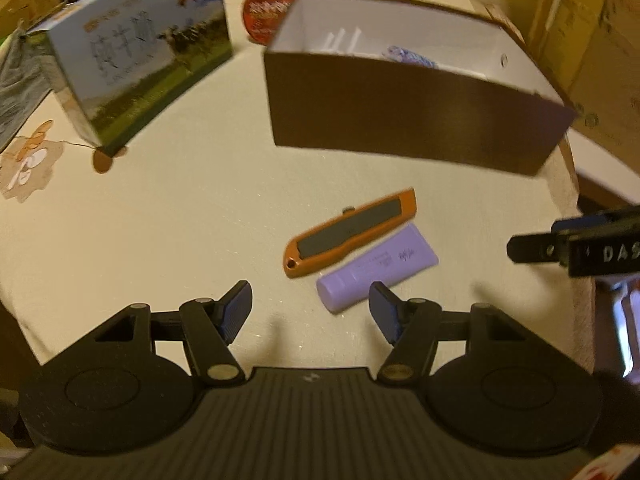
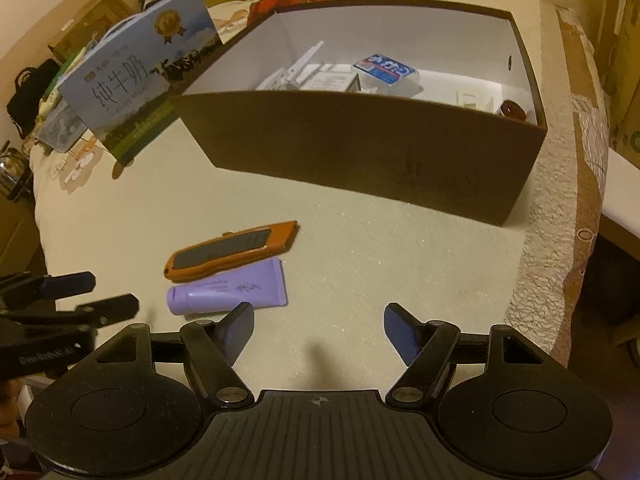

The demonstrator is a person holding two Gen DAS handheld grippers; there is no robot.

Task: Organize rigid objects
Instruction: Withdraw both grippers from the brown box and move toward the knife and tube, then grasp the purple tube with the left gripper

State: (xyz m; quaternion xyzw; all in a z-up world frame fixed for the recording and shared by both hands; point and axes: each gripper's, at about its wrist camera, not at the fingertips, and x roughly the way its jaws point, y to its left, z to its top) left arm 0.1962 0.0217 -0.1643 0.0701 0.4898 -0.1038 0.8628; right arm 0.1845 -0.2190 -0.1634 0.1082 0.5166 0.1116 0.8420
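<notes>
An orange utility knife (image 1: 350, 233) lies on the cream tablecloth, with a purple tube (image 1: 376, 267) right beside it. Both also show in the right wrist view, the knife (image 2: 232, 250) and the tube (image 2: 228, 288). Behind them stands an open brown box (image 1: 412, 116), seen too in the right wrist view (image 2: 360, 152), holding several small items, among them a blue-and-white packet (image 2: 386, 69). My left gripper (image 1: 310, 312) is open and empty just short of the tube. My right gripper (image 2: 318, 330) is open and empty, right of the tube.
A blue milk carton (image 1: 140, 52) stands at the back left, also in the right wrist view (image 2: 136, 80). A red round lid (image 1: 276, 4) lies behind the box. The table edge (image 2: 560, 240) runs close on the right. Cardboard boxes (image 1: 580, 32) stand beyond it.
</notes>
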